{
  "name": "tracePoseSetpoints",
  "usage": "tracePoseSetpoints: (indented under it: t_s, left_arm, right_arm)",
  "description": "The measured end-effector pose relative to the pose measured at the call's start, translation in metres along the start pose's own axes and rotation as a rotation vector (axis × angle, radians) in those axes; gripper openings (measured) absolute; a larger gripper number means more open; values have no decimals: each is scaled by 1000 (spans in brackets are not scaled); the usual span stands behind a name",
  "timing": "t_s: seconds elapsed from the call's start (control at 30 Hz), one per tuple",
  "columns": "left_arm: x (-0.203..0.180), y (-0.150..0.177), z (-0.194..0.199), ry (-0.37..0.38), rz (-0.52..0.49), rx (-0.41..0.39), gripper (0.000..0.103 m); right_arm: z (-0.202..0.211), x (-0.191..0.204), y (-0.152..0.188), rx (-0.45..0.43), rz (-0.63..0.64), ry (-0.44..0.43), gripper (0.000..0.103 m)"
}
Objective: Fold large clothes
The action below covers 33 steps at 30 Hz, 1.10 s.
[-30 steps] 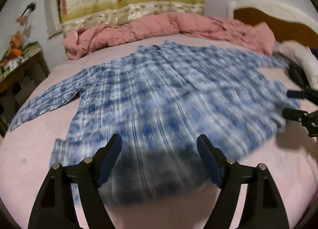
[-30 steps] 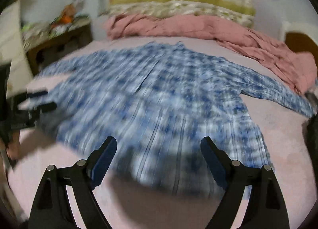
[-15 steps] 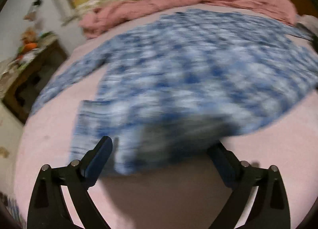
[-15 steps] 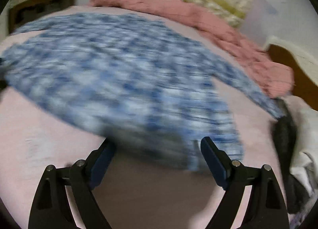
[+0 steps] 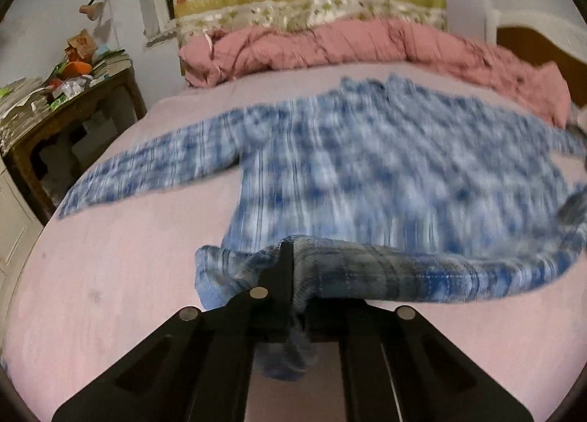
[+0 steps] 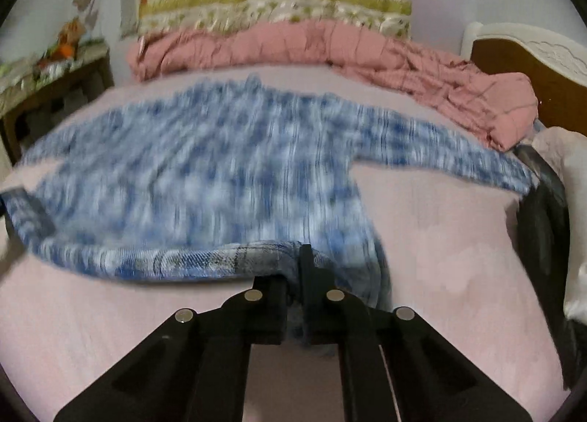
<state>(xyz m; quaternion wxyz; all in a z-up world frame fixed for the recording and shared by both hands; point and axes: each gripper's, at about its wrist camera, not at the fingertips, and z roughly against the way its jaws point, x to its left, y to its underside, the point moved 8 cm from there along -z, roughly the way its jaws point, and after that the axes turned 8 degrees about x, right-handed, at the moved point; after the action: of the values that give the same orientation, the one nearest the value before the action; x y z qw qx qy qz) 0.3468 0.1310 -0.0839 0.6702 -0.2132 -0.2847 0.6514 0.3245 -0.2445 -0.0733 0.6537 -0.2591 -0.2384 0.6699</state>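
A blue-and-white plaid cotton shirt (image 5: 367,172) lies spread face-down across the pink bedsheet (image 5: 110,293), collar toward the heaped pink quilted blanket (image 5: 330,44) at the far end, sleeves out to either side. The left claw (image 5: 290,268) has just been closing and is now clenched on the hem near its left corner, with plaid cloth bunched between the jaws; the right claw (image 6: 299,268) has likewise just snapped closed and grips the hem toward the opposite corner, a fold of fabric hanging below it. The main risk, as I judge it, is an uneven fold: each grip looks to sit slightly inboard of the true corner, so the loose corner flaps could droop or tuck under when the hem is carried toward the collar. A thin pinch on only one layer could also slip free mid-lift, and pulling too fast could drag the sleeves out of line or rumple the sheet. Both claws point downward at a moderate slant over the near edge of the bed, roughly side by side with the hem stretched between them.
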Motion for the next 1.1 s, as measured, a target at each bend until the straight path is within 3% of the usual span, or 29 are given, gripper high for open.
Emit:
tracePoseSetpoints:
  t_s: [0.17, 0.27, 0.4, 0.5, 0.57, 0.63, 0.77, 0.8, 0.83, 0.87, 0.9, 0.93, 0.97, 1.0, 1.1]
  left_arm:
    - [1, -66, -27, -60, 25, -24, 3]
    - [4, -88, -56, -90, 47, -30, 3]
    - [8, -91, -93, -60, 94, -35, 3]
    - [4, -76, -122, -42, 86, -12, 4]
    - [-1, -73, -133, -62, 69, 43, 6]
    - [-1, -75, -129, -85, 62, 30, 8]
    - [0, -70, -127, -90, 71, 30, 43]
    - [2, -70, -125, -89, 81, 24, 48]
    - [5, -70, -123, -91, 95, 13, 64]
    - [10, -70, -120, -99, 114, 4, 84]
    - [14, -70, -117, -112, 132, -5, 92]
    - [18, -69, -114, -117, 149, -15, 99]
    - [21, -68, -113, -102, 165, -20, 100]
    - [24, -66, -113, -80, 179, -14, 100]
    - [38, -64, -110, -68, 244, -15, 100]
  right_arm:
    - [-21, 1, -77, -54, -40, 62, 6]
    - [-50, -4, -107, -63, -77, 96, 6]
    - [-93, -8, -117, -62, -120, 96, 6]
    - [-123, -3, -105, -34, -95, 80, 6]
    - [-139, -1, -102, 21, -87, 65, 6]
    - [-139, -3, -104, 11, -106, 47, 6]
    - [-134, -5, -101, -15, -122, 31, 6]
    - [-135, -5, -100, -11, -125, 27, 9]
    - [-135, -7, -99, -6, -131, 20, 12]
    - [-134, -9, -98, -5, -139, 17, 22]
    - [-132, -12, -96, -8, -155, 10, 30]
    - [-129, -15, -95, -16, -173, 1, 50]
    - [-126, -19, -95, -25, -189, -3, 76]
    - [-120, -24, -94, -48, -215, -5, 84]
    - [-106, -38, -94, -85, -255, 2, 88]
